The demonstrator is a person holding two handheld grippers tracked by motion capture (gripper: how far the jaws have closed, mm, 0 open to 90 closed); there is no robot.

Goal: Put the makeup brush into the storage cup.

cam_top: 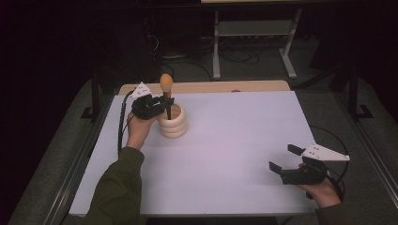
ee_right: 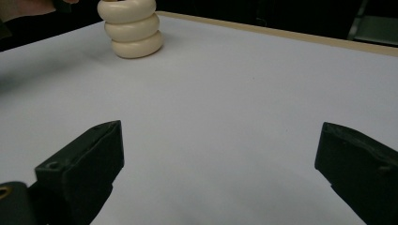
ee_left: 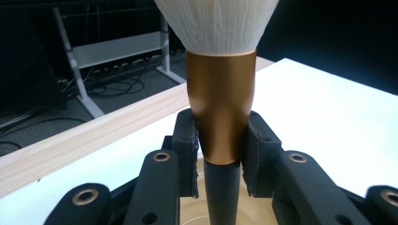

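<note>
The left gripper (ee_left: 220, 154) has its jaws clamped on a makeup brush (ee_left: 220, 103) just where the copper ferrule meets the black handle, white bristles fanning above. The brush stands upright in a cream ribbed holder (cam_top: 172, 123). The left gripper view shows that pinch; the high view shows the right gripper (cam_top: 284, 158), jaws wide and holding nothing, well apart from the holder over the white table (cam_top: 234, 140).

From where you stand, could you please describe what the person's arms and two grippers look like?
Both grippers, left gripper and right gripper, are black with two blocky jaws, brass-coloured pivot rivets and a grey three-cornered plate on top. A black cable trails from the left one. The sleeves are olive green.
</note>
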